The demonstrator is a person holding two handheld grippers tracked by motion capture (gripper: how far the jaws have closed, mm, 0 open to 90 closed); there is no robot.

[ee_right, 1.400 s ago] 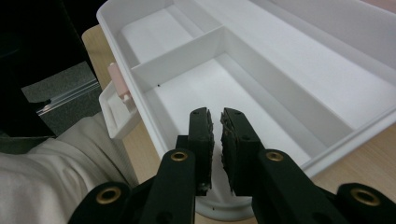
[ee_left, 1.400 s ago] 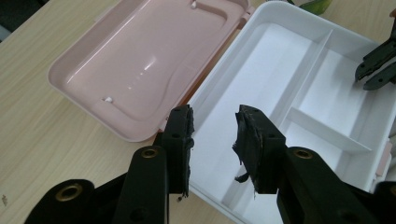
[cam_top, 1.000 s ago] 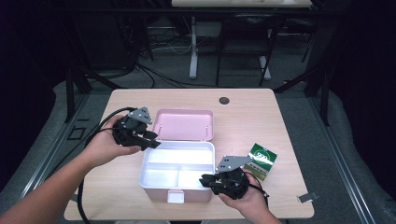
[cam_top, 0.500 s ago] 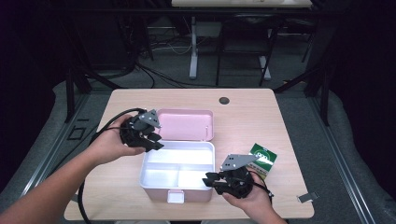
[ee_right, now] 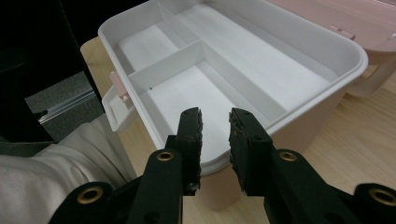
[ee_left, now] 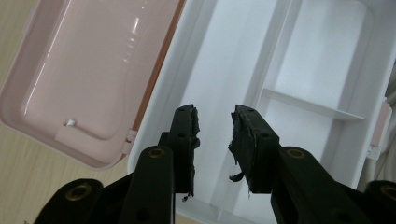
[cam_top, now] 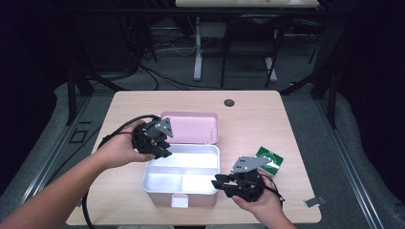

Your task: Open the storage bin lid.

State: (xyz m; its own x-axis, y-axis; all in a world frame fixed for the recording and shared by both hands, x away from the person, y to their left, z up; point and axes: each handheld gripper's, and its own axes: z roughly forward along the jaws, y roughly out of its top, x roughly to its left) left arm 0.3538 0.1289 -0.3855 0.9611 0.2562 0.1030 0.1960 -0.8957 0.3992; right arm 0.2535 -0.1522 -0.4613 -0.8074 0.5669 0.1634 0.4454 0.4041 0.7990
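Note:
A pink box (cam_top: 200, 197) stands open mid-table, its lid (cam_top: 191, 128) laid back flat. Its white tray (cam_top: 183, 164) has one long compartment and two smaller ones, all bare. My left gripper (cam_top: 164, 147) hovers over the tray's back left corner. In the left gripper view its jaws (ee_left: 214, 114) stand a little apart above the long compartment (ee_left: 219, 70), with nothing between them. My right gripper (cam_top: 218, 183) is at the box's front right corner. In the right gripper view it (ee_right: 215, 115) sits just above the white rim (ee_right: 327, 35), jaws slightly parted and holding nothing.
A green packet (cam_top: 270, 160) lies on the table right of the box, behind my right hand. A black round grommet (cam_top: 229, 102) sits near the far edge and a small grey clip (cam_top: 314, 202) near the front right corner. The left gripper's cable (cam_top: 119, 130) loops off the left side.
My left gripper has moved right and toward the box, from beside the lid to over the tray's back left corner. My right gripper barely shifted.

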